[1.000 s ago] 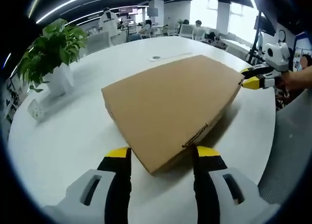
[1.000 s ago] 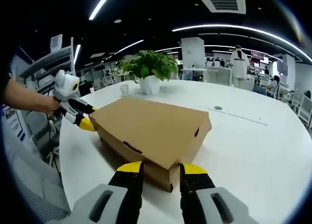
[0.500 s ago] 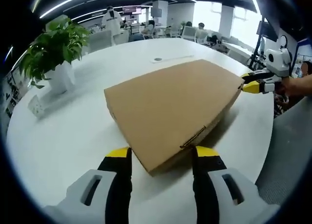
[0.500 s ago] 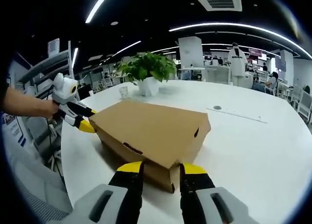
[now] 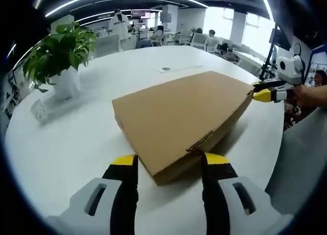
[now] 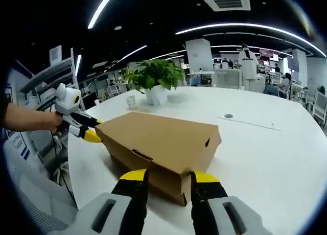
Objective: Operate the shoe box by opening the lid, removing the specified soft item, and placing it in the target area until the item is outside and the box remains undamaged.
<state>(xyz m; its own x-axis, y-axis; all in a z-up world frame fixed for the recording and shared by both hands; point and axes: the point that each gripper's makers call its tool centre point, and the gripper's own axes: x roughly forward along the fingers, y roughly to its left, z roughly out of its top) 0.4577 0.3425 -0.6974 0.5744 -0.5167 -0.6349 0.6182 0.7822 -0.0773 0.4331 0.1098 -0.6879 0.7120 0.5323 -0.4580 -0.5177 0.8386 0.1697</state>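
The closed brown cardboard shoe box [image 5: 181,120] lies flat on the round white counter [image 5: 66,143], lid still down. The left gripper [image 5: 167,166] sits at one corner of the box with its yellow-tipped jaws spread wide, the corner between them and neither jaw clearly touching it. The right gripper [image 6: 165,181] straddles the opposite corner the same way, jaws parted on either side of the cardboard.

The left gripper view also takes in the right gripper at the far corner of the box, a hand [image 5: 309,94] behind it, and bright windows beyond the counter. The right gripper view shows instead a small dark hole [image 6: 207,141] in the box's end wall and a ceiling air vent [image 6: 225,0].

A leafy green plant in a white pot [image 5: 59,61] stands beyond the box. No writing on the box can be read.
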